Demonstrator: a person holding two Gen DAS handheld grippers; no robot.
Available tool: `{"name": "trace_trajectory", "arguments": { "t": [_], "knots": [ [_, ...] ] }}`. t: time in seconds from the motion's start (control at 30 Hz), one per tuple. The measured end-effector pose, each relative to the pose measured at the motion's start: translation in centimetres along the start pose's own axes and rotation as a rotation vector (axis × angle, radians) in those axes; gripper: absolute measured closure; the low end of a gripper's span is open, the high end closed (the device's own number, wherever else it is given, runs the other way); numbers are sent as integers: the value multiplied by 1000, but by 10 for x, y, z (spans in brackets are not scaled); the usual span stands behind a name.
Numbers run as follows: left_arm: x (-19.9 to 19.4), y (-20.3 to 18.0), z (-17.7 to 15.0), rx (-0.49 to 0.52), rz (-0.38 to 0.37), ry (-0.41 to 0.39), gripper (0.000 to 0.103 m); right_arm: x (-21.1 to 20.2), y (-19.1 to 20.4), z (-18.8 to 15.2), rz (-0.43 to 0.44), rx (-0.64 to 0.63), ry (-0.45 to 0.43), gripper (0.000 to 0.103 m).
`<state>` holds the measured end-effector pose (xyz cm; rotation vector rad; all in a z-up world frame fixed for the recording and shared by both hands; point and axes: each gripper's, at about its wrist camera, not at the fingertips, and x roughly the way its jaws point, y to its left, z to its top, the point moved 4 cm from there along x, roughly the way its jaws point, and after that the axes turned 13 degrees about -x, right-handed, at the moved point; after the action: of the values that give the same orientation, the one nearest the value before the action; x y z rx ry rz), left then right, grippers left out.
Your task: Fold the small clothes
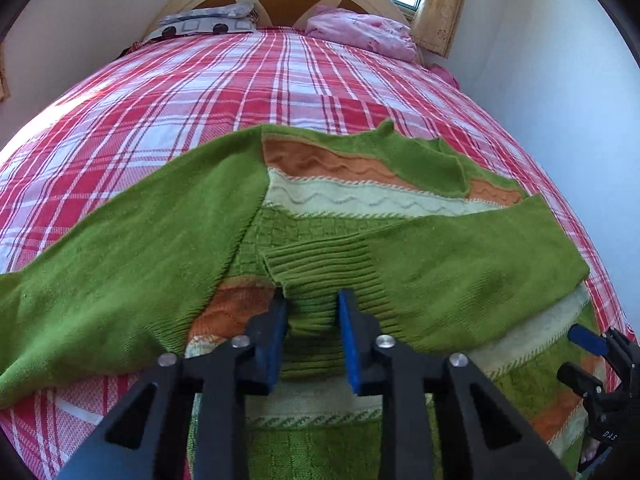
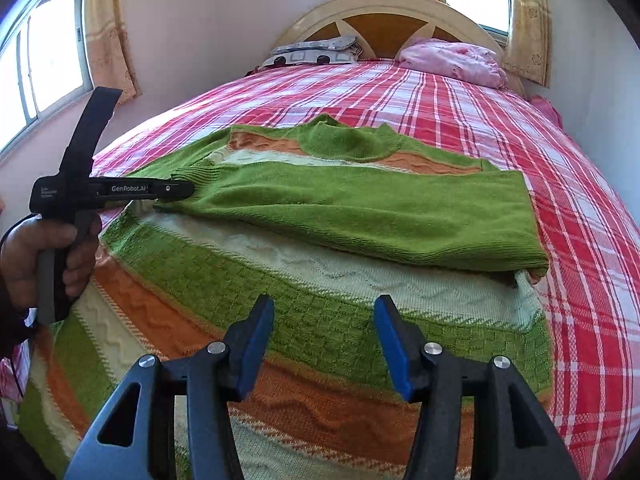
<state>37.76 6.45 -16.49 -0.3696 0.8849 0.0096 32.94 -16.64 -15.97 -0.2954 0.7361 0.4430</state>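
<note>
Left gripper (image 1: 312,320) pinched on the ribbed cuff (image 1: 324,276) of a green sleeve (image 2: 360,208), blue pads pressing the knit from both sides. Right gripper (image 2: 324,340) parted, nothing between the pads, hovering over the striped sweater (image 2: 304,312) body. Sweater spread flat just ahead of both tools, one sleeve folded across the chest, the other trailing off to the left tool's left. Beneath: red plaid bedspread (image 2: 520,128). Farther back, pink bedding (image 2: 456,60), patterned pillow (image 2: 316,52), rounded headboard (image 2: 384,12).

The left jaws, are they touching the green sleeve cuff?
Touching: the left wrist view shows the left gripper with blue pads pressed onto the ribbed cuff.
</note>
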Motion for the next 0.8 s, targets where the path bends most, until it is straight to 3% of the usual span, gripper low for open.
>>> {"name": "trace_trajectory", "arguments": {
  "t": [0.03, 0.07, 0.33, 0.5, 0.57, 0.7, 0.8],
  "knots": [
    [-2, -2, -1, 12, -12, -3, 92, 2, 0, -1, 1, 3, 5, 49],
    [-3, -3, -1, 18, -12, -5, 93, 4, 0, -1, 4, 5, 10, 48],
    [-28, 15, 13, -48, -26, -88, 94, 6, -2, -6, 19, 27, 14, 38],
    [-18, 22, 9, -42, -2, -63, 94, 7, 0, -5, 14, 11, 26, 36],
    [-10, 24, 4, -43, 26, -45, 91, -2, -6, 2, 44, 29, -9, 36],
    [-12, 23, 1, -22, 76, -73, 82, -11, -37, 32, -30, 35, -67, 36],
    [-13, 22, -1, 0, 109, -93, 78, 10, -66, 43, -60, 61, -27, 34]
  ]
}}
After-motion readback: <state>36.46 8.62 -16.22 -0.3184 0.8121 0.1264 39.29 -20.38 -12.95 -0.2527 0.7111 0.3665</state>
